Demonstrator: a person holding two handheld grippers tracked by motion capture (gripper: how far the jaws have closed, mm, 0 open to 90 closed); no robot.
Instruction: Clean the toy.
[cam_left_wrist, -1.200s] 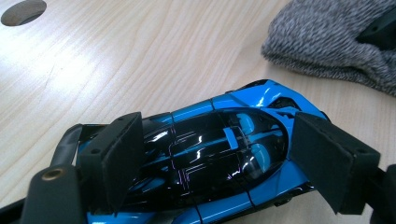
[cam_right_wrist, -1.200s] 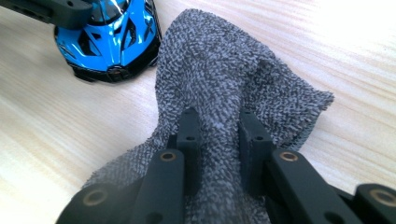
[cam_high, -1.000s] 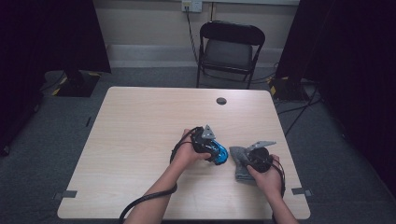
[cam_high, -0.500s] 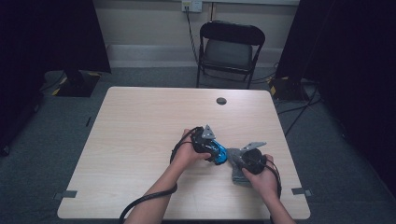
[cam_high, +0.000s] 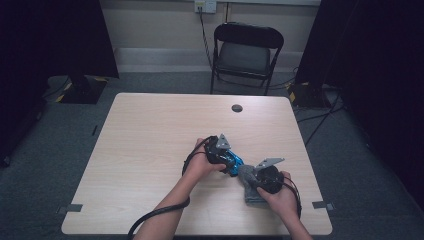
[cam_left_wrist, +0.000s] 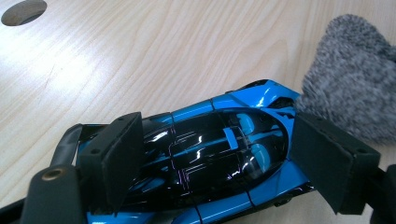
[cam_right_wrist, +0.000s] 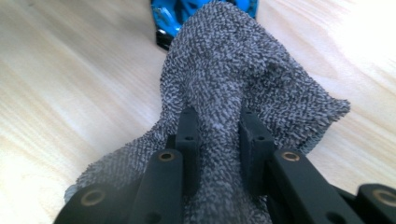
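A glossy blue and black toy car (cam_high: 236, 163) lies on the table right of centre, and my left gripper (cam_high: 230, 159) is shut on it. In the left gripper view the two pads (cam_left_wrist: 116, 158) clamp the car (cam_left_wrist: 210, 154) from both sides. My right gripper (cam_high: 251, 176) is shut on a bunched grey terry cloth (cam_high: 253, 193), with a fold pinched between its jaws (cam_right_wrist: 217, 126). The cloth (cam_right_wrist: 233, 70) rests against one end of the car (cam_right_wrist: 173, 14). That same cloth (cam_left_wrist: 350, 93) appears at the right of the left gripper view.
The light wooden table (cam_high: 150, 150) has a round cable hole (cam_high: 236, 108) near its far edge. A black folding chair (cam_high: 245, 50) stands behind the table. Cables trail from both grippers toward the near edge.
My right gripper has slid left with the grey cloth, bringing it up against the car. The left gripper and the car have stayed put.
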